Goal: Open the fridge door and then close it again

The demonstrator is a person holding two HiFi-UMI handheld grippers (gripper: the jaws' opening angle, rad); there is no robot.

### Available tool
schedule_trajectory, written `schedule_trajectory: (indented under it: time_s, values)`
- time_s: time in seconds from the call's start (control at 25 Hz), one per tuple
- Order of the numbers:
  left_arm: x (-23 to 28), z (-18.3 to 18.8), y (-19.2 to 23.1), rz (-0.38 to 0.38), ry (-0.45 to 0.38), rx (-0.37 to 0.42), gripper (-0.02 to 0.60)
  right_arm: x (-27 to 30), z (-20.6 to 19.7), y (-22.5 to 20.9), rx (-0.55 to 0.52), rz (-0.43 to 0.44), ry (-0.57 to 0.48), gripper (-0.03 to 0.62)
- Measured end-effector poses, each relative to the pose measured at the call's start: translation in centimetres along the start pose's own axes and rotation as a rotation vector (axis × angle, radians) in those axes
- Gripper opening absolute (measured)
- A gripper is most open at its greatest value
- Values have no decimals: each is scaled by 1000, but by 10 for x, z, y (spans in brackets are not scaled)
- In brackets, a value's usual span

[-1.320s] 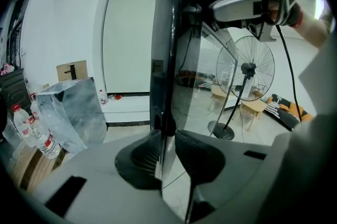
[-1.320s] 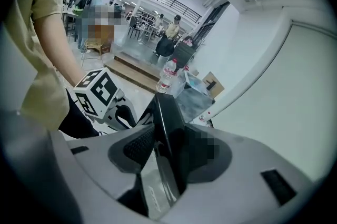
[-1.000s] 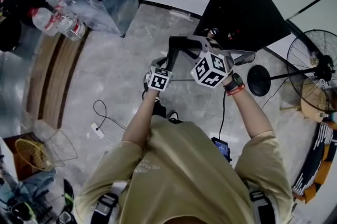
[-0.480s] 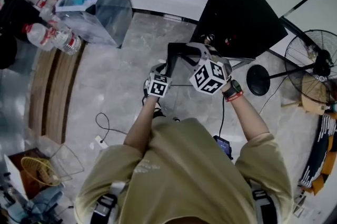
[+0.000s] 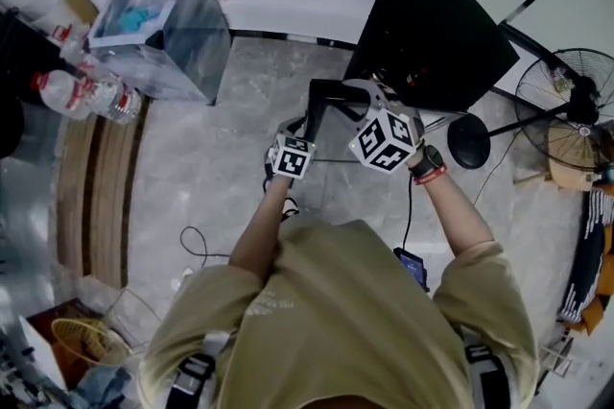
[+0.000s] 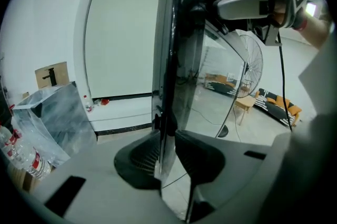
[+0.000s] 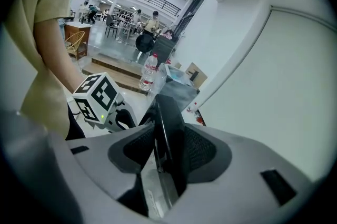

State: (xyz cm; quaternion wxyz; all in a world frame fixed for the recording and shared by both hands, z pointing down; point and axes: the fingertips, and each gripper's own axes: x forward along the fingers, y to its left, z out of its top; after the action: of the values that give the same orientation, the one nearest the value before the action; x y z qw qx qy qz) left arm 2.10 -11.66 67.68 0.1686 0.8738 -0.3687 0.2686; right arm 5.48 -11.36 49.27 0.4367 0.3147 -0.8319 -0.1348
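The black fridge [image 5: 436, 37] stands against the wall, its glass door [image 5: 321, 100] swung out toward me. My left gripper [image 5: 305, 127] is shut on the door's free edge; in the left gripper view the door [image 6: 181, 60] runs up between the left gripper's [image 6: 167, 157] ribbed pads. The right gripper [image 5: 363, 96] clamps the door's top edge and also shows at the upper right of that view, right gripper [image 6: 247, 4]. In the right gripper view the dark door [image 7: 169, 123] fills the right gripper's [image 7: 169, 149] jaws, and the left gripper's marker cube [image 7: 97, 97] sits just beyond.
A clear plastic bin [image 5: 158, 28] and water bottles [image 5: 82, 95] stand at the left by a wooden step [image 5: 91, 196]. A floor fan [image 5: 566, 114] and its round base [image 5: 467, 146] are at the right. A cable [image 5: 197, 244] and a wicker basket [image 5: 82, 340] lie on the floor.
Both grippers have shifted a little sideways with the door still clamped in them. The head view has drifted, so the bin and bottles sit lower and further left.
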Motion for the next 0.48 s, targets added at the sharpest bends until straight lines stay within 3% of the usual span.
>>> schedule_trajectory:
  time_s: [0.48]
  values:
    - [20, 18, 17, -94, -11, 57, 86, 16, -1, -24, 35, -70, 47, 195]
